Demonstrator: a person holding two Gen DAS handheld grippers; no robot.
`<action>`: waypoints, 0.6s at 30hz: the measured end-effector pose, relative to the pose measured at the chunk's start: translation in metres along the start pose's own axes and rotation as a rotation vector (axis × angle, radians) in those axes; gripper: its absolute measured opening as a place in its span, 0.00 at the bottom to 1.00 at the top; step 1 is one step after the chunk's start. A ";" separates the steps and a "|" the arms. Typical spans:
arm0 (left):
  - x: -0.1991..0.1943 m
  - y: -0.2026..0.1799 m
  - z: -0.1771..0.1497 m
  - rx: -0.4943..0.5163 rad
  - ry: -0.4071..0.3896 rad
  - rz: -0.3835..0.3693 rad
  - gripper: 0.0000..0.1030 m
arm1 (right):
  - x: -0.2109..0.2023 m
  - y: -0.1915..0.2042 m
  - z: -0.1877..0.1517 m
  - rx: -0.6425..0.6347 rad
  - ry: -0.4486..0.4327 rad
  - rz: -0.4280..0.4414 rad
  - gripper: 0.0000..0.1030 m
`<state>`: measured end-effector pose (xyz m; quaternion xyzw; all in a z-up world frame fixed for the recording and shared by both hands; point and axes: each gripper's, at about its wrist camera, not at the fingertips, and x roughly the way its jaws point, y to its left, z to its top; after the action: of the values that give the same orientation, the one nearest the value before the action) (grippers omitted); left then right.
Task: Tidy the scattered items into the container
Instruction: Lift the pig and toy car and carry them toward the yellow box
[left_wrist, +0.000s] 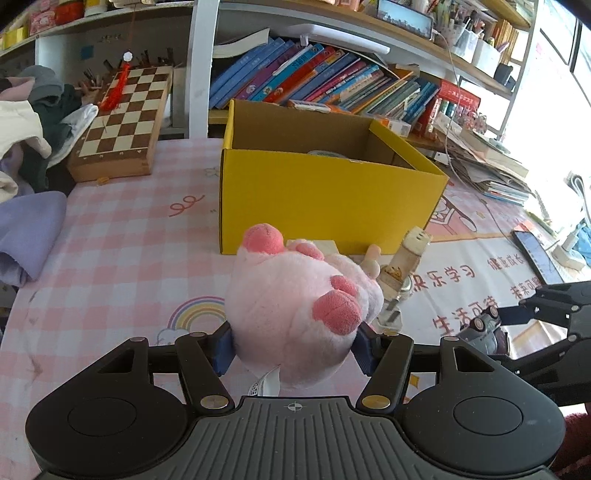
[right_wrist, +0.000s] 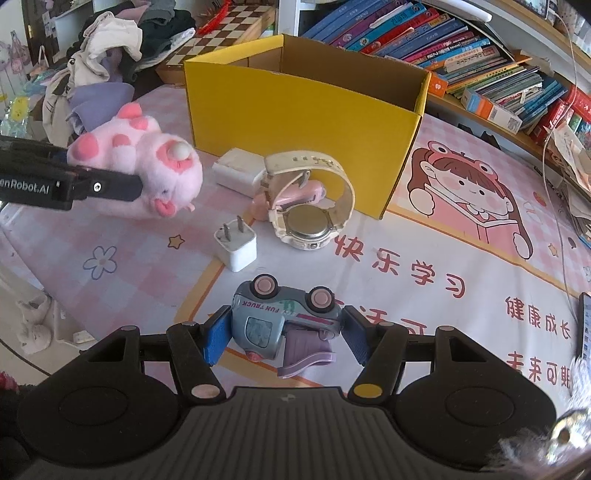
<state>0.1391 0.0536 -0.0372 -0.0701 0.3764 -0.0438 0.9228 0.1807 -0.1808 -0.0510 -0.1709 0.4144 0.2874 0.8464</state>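
Pink plush: the plush (left_wrist: 295, 310) sits clamped between the pads of the left gripper (left_wrist: 295, 350), short of the yellow box (left_wrist: 325, 195).
Left-view risk: soft filling may squeeze out of the grasp, dropping the plush before it clears the box wall.
Right view: the right gripper (right_wrist: 284, 332) grasps a toy truck (right_wrist: 280, 317) tipped on its side on the worktop (right_wrist: 424, 258); charger (right_wrist: 236, 247) and watch (right_wrist: 306, 199) lie loose near the box.
Right-view risk: the truck's hanging purple flap may snag the box rim.
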 end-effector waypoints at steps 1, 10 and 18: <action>-0.002 -0.001 -0.001 0.003 0.000 -0.002 0.60 | -0.001 0.001 0.000 0.000 -0.003 0.001 0.59; -0.016 -0.009 -0.011 0.040 -0.006 -0.039 0.60 | -0.014 0.011 -0.007 0.013 -0.025 -0.005 0.59; -0.024 -0.013 -0.020 0.061 -0.001 -0.060 0.60 | -0.024 0.020 -0.012 0.020 -0.044 -0.016 0.59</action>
<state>0.1079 0.0417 -0.0326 -0.0533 0.3723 -0.0831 0.9228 0.1496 -0.1801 -0.0399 -0.1595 0.3971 0.2802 0.8593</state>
